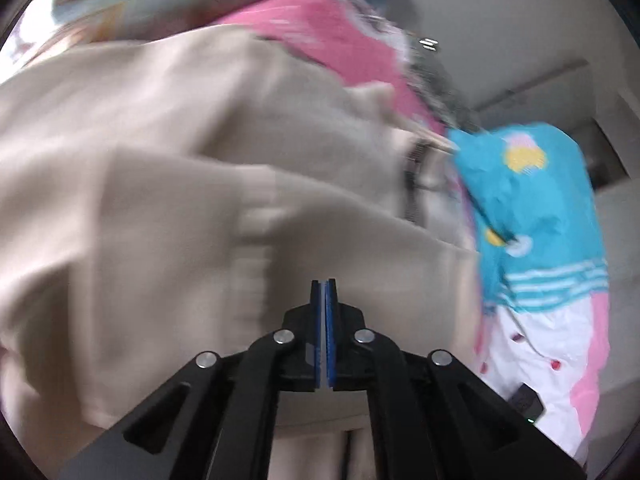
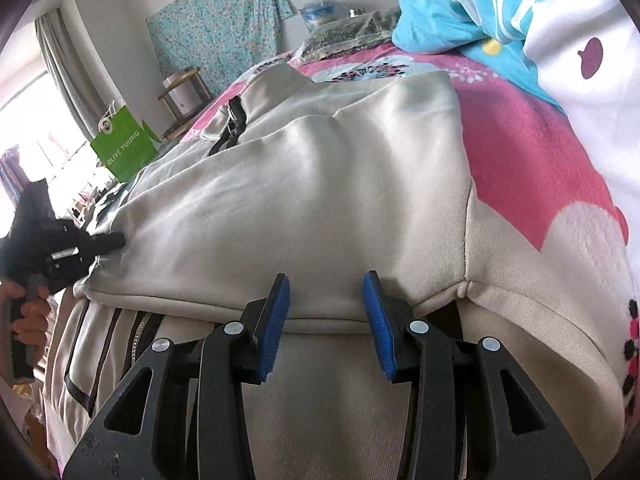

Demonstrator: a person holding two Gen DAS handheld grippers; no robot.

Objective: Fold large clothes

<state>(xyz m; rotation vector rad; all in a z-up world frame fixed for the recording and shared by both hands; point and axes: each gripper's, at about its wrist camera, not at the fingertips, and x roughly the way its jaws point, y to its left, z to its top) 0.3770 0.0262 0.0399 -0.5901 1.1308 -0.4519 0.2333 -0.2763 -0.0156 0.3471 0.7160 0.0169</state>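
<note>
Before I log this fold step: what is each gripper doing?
Left gripper: closed; whether it pinches the beige jacket cannot be told.
Right gripper: open, over the jacket's folded edge, holding nothing.

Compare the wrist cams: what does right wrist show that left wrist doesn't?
Right wrist only: green Olive Young bag, curtain, floral cloth on the wall, the left gripper at the garment's edge with a hand behind it, and its own open right gripper.

Left wrist only: its pads shut, nothing visibly between them; heavy motion blur.

Both: beige zip-up garment, pink bedspread, blue patterned bedding.
</note>
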